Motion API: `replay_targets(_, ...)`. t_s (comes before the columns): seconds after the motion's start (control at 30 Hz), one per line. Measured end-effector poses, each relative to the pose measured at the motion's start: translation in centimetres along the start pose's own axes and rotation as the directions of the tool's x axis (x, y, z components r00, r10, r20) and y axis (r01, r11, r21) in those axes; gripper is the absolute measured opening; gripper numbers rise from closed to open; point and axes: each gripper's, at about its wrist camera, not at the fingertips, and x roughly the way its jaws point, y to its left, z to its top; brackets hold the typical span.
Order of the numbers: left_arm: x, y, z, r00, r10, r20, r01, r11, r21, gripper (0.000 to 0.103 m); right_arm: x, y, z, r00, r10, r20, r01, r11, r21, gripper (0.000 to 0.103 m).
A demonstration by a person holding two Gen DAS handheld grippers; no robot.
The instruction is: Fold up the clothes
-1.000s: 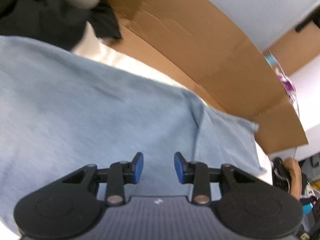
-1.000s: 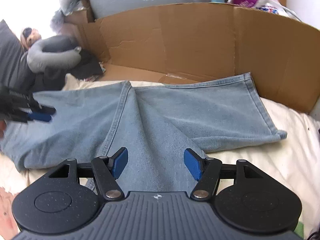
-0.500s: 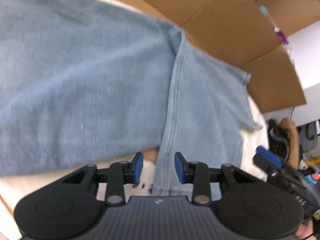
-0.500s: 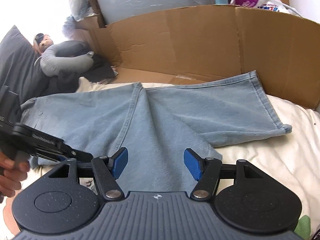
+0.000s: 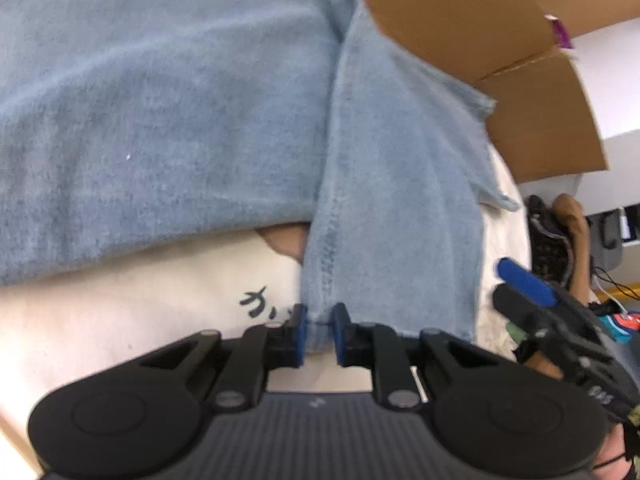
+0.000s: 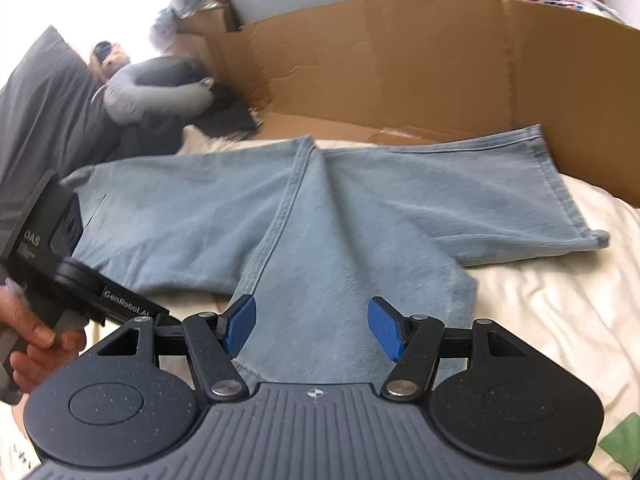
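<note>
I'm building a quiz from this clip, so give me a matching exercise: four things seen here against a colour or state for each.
Things:
1. light blue denim jeans
2. brown cardboard box wall
3. left gripper
4. right gripper

States:
A. stands upright behind the cloth
B. wide open above the denim
C. spread on the cream bedsheet
D. narrowed around a hem edge

Pairs: 1-C, 2-A, 3-D, 4-B

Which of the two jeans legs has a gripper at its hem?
The near leg, pointing toward the cameras: the left gripper straddles its hem seam. The other leg spreads rightward along the cardboard, untouched.
</note>
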Motion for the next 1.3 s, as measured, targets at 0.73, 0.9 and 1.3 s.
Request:
replay_targets(0.73,-4.3,-2.5,2.5,0.955,-0.256,0.149,0.272,0.957,-0.101,0.009,1.5,5.1,-0.3,0.998,-0.066,-0.013,0.06,0.963,-0.264,0.032)
replay_targets(0.9,-5.1,-2.9,3.1,0.933,-0.298,0.202,0.327,0.935,-0.134,0.009,0.5,4.3,0.6,0.995,-0.073,0.062,0.086,0.962,-0.257,0.026)
replay_targets(1.3,-5.9,-2.9,4.0,0.905,-0.339,0.256,0.385,0.91,-0.155,0.008,0.1,4.8,2.7,0.988,-0.075,0.134,0.114,0.942,-0.314,0.004)
